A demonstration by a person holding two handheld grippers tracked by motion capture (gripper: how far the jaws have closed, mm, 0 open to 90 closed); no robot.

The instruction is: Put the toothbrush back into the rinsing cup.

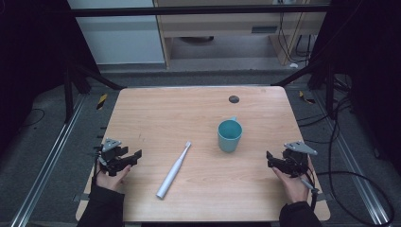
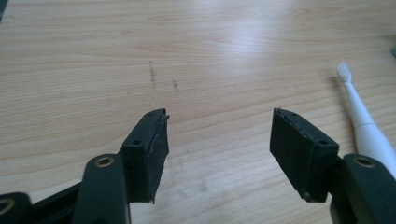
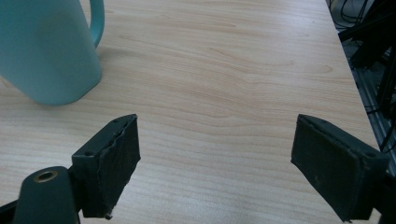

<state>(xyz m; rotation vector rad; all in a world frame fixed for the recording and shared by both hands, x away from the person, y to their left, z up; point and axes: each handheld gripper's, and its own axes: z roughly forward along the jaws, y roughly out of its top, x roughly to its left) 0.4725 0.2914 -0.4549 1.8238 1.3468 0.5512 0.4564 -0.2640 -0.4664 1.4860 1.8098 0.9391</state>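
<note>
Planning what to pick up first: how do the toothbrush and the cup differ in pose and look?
The toothbrush lies flat on the table; the cup stands upright. The toothbrush is white, long and slim; the cup is teal, squat, with a handle. Both rest untouched between the two open hand-held grippers.

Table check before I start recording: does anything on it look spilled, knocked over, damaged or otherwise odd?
Nothing serious stands out. The teal cup stands upright and the white electric toothbrush lies flat on the table, apart from it, with no spill. The left gripper view shows a few small dark scuff marks on the wood. Both claws are open and empty.
</note>
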